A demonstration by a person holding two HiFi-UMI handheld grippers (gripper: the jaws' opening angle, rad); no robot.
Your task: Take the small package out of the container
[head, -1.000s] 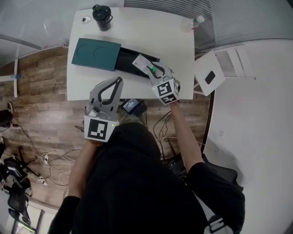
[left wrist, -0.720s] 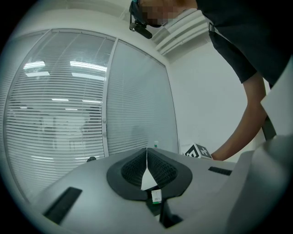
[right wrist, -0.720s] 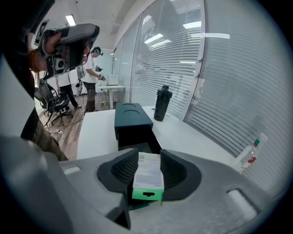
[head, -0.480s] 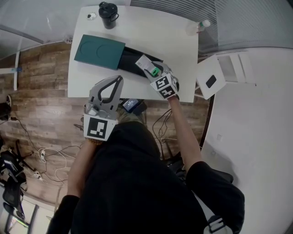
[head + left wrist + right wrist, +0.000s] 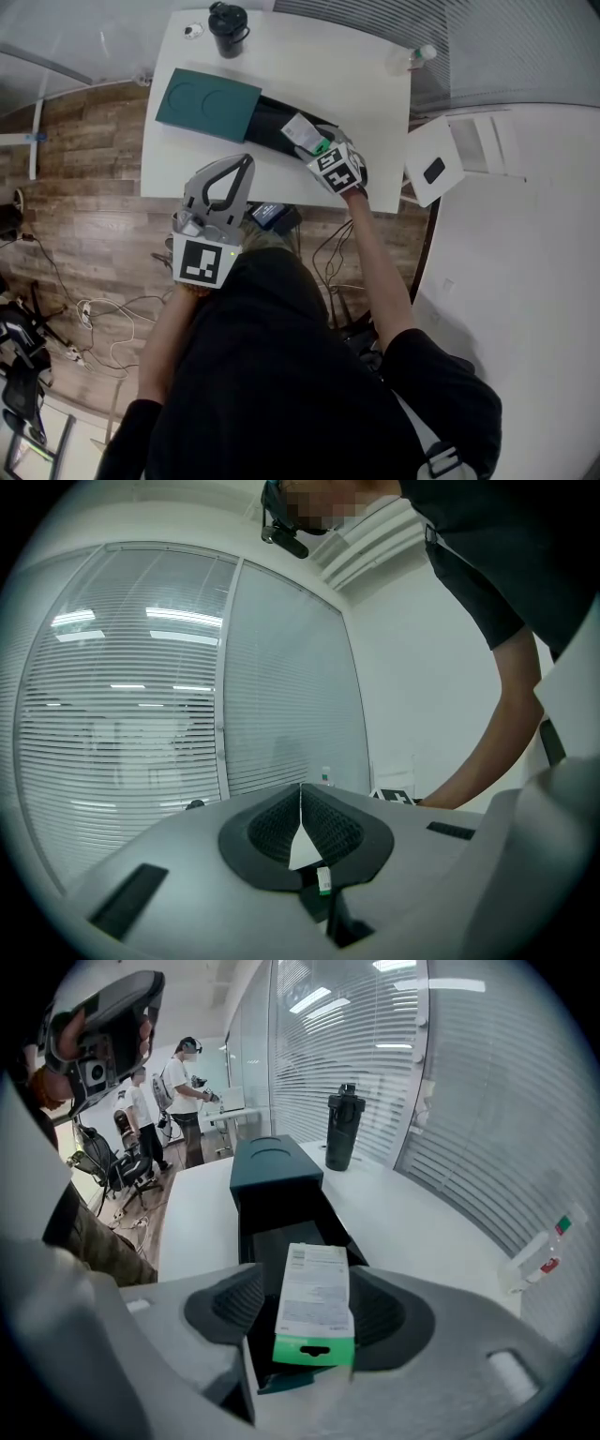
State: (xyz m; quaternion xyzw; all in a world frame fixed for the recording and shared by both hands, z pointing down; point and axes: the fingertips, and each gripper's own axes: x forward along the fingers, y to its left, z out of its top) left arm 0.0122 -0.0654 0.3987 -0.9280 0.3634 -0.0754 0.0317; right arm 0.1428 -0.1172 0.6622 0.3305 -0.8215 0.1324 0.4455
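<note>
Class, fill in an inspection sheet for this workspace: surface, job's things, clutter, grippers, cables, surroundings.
Surface: white table.
Job's things: green container with its black tray drawn out; small package above the tray.
Clutter: black bottle and clear bottle along the table's far edge.
Grippers: left gripper shut, empty, near the table's front edge; right gripper open, jaws just opening, package between them, pads clear of it.
Cables: cables loose on the wooden floor.
Surroundings: blinds behind glass; people far off.

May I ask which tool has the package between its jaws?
The right tool: its jaws have just been opening, the small package between them; the left tool is shut, empty.
</note>
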